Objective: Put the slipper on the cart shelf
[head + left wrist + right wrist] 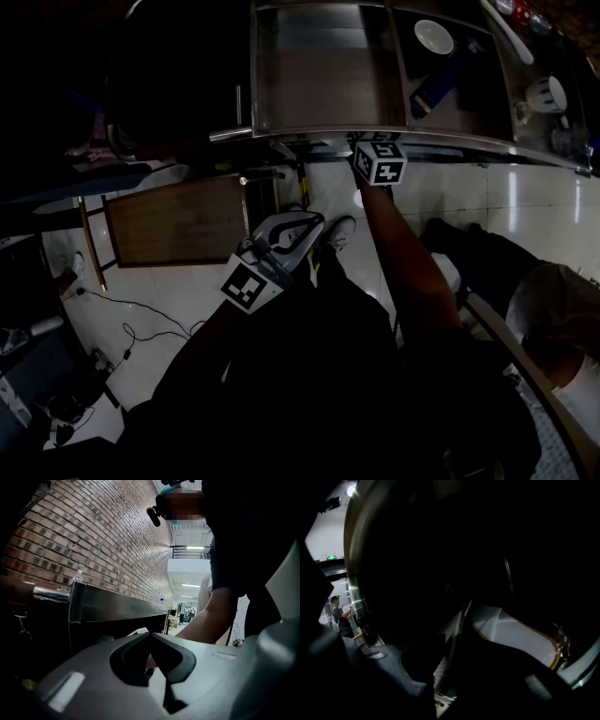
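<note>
The right hand-held gripper [452, 637] clamped a white slipper [511, 634] at the steel cart [309, 131]; the left hand-held gripper [150, 633] was closed, empty.

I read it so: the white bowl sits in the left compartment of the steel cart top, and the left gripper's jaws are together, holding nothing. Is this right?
Not quite. The head view shows the white bowl in the right compartment of the steel cart top, not the left. The jaws of the left gripper are together, holding nothing.

Dim, murky, heavy shadow, fisheye-warped edges
</note>
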{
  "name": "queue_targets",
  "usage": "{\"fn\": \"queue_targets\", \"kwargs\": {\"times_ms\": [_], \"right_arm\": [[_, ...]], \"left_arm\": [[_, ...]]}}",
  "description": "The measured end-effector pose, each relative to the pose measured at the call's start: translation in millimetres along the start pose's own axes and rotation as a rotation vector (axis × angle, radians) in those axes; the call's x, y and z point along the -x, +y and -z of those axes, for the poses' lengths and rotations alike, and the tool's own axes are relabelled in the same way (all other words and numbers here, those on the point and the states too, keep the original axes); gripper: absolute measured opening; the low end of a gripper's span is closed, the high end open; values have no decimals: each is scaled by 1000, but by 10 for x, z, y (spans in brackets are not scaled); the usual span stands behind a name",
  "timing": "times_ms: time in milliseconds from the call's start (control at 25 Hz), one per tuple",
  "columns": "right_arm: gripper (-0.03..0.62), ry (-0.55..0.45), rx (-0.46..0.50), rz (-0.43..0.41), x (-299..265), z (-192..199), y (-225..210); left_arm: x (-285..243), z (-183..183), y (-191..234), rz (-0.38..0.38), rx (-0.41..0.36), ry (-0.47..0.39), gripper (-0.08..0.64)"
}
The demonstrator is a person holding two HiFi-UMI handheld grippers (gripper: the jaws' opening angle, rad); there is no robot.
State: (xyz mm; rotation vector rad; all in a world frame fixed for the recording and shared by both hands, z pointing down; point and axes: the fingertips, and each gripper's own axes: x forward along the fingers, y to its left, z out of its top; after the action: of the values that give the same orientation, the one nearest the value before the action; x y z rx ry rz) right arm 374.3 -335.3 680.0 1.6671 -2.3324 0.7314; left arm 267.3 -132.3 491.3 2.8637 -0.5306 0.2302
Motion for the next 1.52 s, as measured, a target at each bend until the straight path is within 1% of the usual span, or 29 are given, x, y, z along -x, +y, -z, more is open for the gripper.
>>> {"fn": "queue_targets", "kwargs": {"times_ms": [120,240,360,440,560,720,800,920,1000,1160,1320,1520], "right_arm": [[78,28,33,51,21,-5,-63],[103,45,51,83,55,-11,-115],[182,49,50,118,112,-36,-180],[210,50,52,135,165,-40,-220],[224,54,50,142,299,-34,-242],[224,45,66,120,530,-50,-225],[224,36,63,95,651,-71,-171],[224,30,77,50,893,-138,30],[224,25,99,-2,1062,-167,216],[224,23,116,-135,1427,-192,674],[221,-52,163,-253,1834,-471,1141],[208,-147,270,-371,2203,-867,1635]], "left_arm": [[16,-31,-19,-1,-6,-11,0],[35,-39,-28,-7,3,-13,0],[47,-39,-36,-8,4,-14,0],[55,-53,-46,-9,2,-21,0],[73,-96,-55,-14,-2,-33,0],[95,-188,-47,-18,-13,-49,0],[109,-243,-46,-21,-23,-60,0],[144,-331,-59,-24,-34,-75,0],[164,-397,-71,-24,-40,-87,0],[214,-515,-101,-29,-57,-103,0],[276,-630,-117,-39,-69,-123,0],[425,-711,-119,-69,-78,-132,0]]}}
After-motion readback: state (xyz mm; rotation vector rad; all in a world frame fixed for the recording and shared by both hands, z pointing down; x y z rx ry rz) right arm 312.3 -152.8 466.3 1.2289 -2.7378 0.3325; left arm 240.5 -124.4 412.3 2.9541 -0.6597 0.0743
